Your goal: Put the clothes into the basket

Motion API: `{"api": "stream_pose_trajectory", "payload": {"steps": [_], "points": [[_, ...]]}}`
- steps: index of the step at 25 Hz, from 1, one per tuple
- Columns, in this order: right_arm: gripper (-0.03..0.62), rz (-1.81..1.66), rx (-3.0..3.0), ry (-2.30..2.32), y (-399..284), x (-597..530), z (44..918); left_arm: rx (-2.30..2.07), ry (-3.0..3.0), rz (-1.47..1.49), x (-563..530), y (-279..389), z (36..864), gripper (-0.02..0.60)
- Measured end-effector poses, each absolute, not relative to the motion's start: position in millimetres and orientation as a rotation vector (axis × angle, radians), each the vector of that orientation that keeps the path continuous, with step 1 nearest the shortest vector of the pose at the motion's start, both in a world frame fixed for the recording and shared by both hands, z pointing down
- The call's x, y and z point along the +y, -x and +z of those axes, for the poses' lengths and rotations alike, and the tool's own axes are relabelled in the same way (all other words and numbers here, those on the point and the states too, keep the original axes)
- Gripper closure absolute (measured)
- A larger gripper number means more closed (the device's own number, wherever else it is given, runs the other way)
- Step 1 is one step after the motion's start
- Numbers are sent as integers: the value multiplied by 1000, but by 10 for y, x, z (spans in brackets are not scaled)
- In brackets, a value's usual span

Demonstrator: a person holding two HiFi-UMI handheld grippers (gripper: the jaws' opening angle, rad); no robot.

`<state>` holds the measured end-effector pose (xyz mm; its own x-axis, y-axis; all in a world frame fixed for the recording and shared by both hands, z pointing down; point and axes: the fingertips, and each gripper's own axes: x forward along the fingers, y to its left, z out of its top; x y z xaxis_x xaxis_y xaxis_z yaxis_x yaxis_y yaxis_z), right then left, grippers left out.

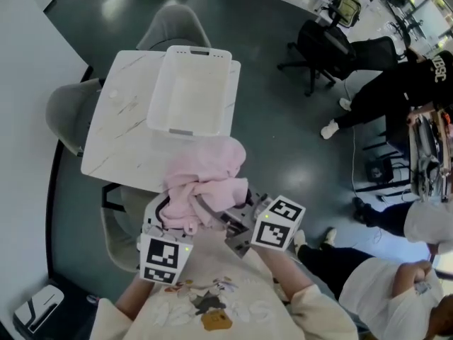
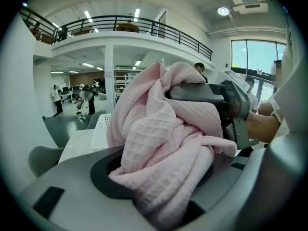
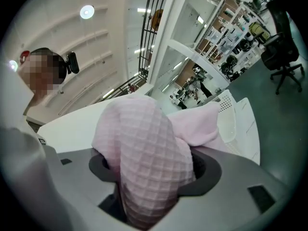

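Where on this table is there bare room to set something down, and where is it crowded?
Bare: the table's left strip beside the basket, plus the empty basket's inside. Crowded: the near edge, where the pink cloth bunches in front of the basket.

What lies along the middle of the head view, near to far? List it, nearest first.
The person's shirt → pink garment → white basket → grey chair.

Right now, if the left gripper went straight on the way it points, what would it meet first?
Past the pink cloth it grips, probably the right gripper, clamped on the same cloth; depth is unclear.
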<state>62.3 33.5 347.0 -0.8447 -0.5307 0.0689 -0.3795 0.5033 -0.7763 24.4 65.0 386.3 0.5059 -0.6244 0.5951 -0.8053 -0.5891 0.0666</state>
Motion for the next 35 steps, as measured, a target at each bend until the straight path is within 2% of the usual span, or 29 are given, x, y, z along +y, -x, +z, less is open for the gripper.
{"api": "stream_pose_trajectory", "payload": {"steps": [35], "points": [[289,-1424,2612,615,-323,-1719,3615,-1374,-2210,715,-1309,12,3967,347]]}}
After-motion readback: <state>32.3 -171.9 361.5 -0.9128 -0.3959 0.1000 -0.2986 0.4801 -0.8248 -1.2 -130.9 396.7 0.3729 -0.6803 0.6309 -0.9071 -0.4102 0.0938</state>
